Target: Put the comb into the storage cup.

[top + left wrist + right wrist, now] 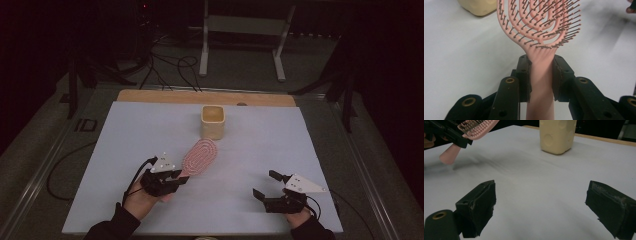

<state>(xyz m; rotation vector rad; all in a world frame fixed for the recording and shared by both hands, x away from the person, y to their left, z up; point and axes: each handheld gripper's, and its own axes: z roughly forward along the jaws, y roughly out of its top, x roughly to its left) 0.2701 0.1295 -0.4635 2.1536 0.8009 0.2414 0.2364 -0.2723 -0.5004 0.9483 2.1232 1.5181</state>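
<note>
A pink hairbrush (199,156) is held above the white table cover, its bristled head (541,22) pointing toward a cream square cup (213,121). My left gripper (541,77) is shut on the brush's handle, one pad pressing each side just below the head. In the high view the left gripper (172,181) sits at the table's front left. My right gripper (266,186) rests low at the front right, its jaws wide apart with bare cover between them. The right gripper view shows the brush (477,128) at upper left and the cup (557,135) ahead.
The white cover (150,130) spreads over a wooden tabletop (150,95) whose far edge shows. Behind the table stand a white metal frame (242,35) and loose black cables (170,65) on the floor.
</note>
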